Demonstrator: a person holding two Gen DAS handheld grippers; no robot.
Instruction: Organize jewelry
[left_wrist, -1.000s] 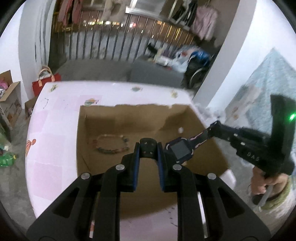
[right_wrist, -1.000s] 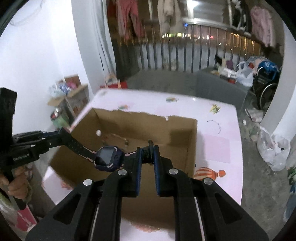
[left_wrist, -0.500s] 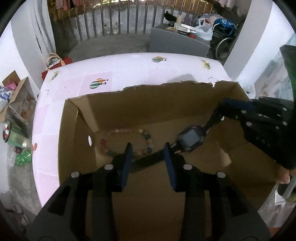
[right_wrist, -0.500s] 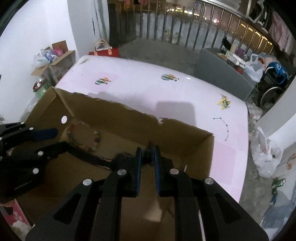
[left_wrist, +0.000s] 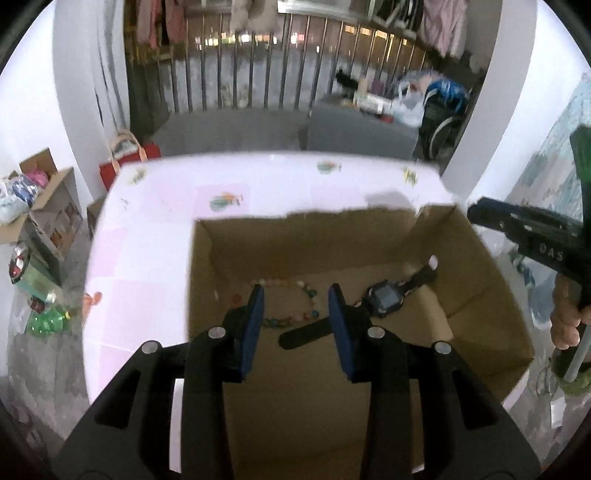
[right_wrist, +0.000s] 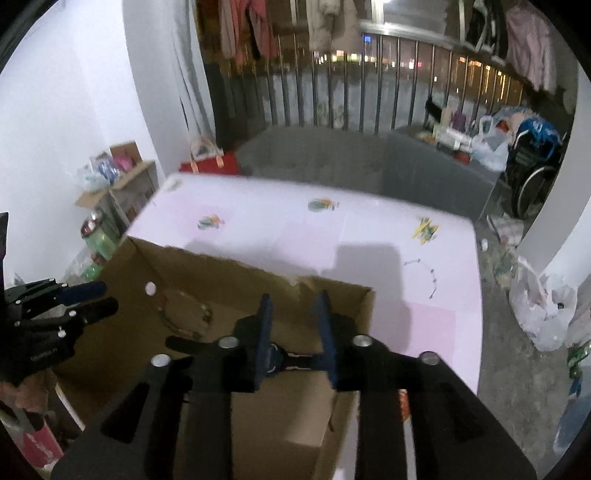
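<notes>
Jaws apart, both grippers, left (left_wrist: 295, 306), right (right_wrist: 293, 317) | watch (left_wrist: 384, 301), bead bracelet (left_wrist: 284, 299) on cardboard box (left_wrist: 480, 295) floor | pink counter (left_wrist: 147, 229) | railing (right_wrist: 369, 92), hung clothes behind

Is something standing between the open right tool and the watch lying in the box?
Nothing visible does. The watch lies on the floor of the box, just below the open right tool. The bead bracelet lies further left, out of the path.

Left gripper (left_wrist: 295, 306) jaws apart; right gripper (right_wrist: 293, 314) jaws apart.
</notes>
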